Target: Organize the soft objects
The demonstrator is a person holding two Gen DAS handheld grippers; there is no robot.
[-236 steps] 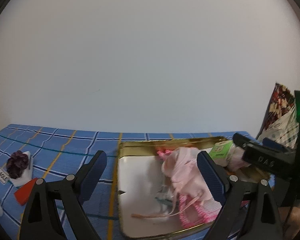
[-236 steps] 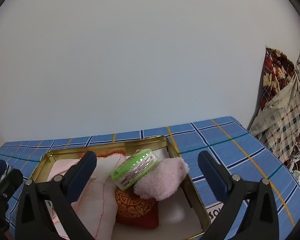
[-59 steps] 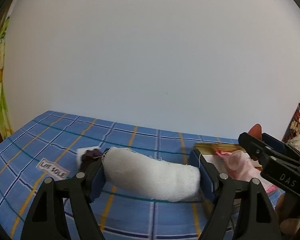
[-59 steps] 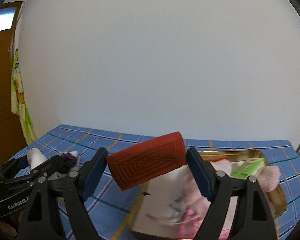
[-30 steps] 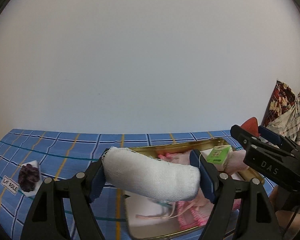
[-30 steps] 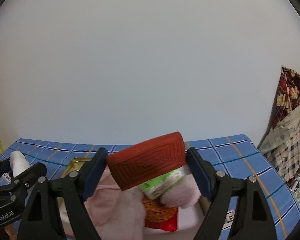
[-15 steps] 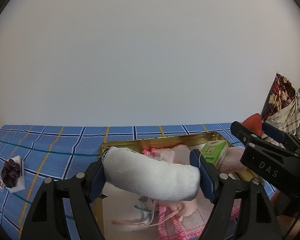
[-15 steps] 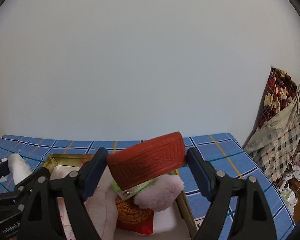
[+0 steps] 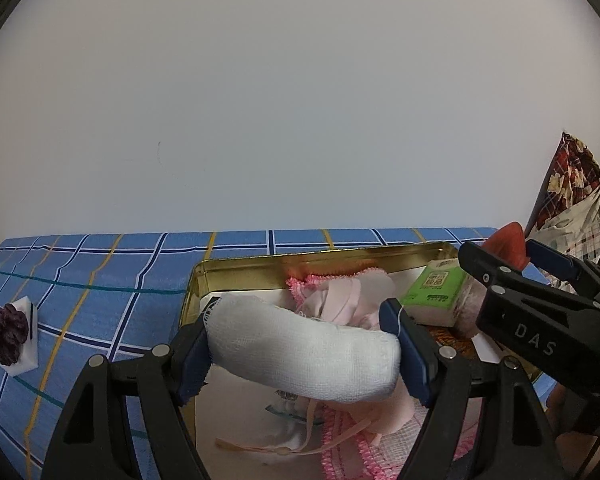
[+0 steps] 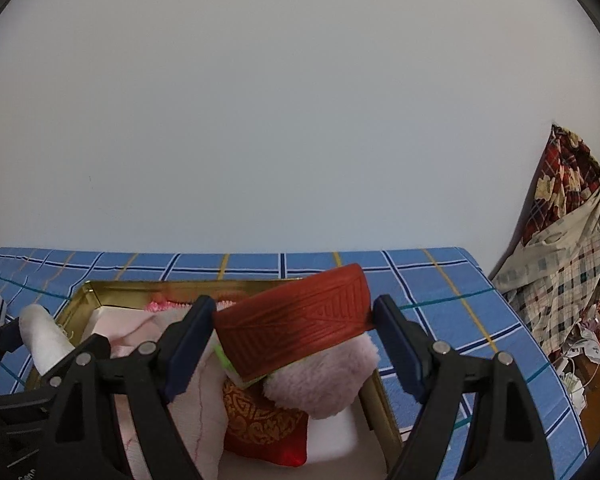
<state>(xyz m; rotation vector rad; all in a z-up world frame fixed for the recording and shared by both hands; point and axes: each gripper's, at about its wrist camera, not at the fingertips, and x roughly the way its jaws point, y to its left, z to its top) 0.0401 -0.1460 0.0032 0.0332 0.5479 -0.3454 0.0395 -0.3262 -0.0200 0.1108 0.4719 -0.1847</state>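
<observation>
The left gripper (image 9: 302, 354) is clamped end to end on a white gauze roll (image 9: 300, 354), which hangs over the near left part of the gold tin (image 9: 236, 270), and the right gripper (image 10: 292, 338) is clamped the same way on a red ribbed pad (image 10: 296, 320), held above the tin's right half over what already lies there. Inside the tin sit a pink fringed cloth (image 9: 352, 440) with loose ribbons, a green packet (image 9: 434, 288), a fluffy pink puff (image 10: 324, 376) and a red cushion with gold pattern (image 10: 260, 428), so most of the gathering looks done. The two held pieces have not yet been set down, and left of the tin, well apart from it on the blue checked cloth (image 9: 112, 280), a dark purple flower piece (image 9: 8, 332) on a white card is outside it, so that may be left to fetch too. Both grippers point forward and somewhat downward toward the tin, side by side, the right one's black body showing at the right edge of the left view. To the right of the tin, beyond the table edge, hangs a heap of patterned fabric (image 10: 568, 240), apart from the work.
</observation>
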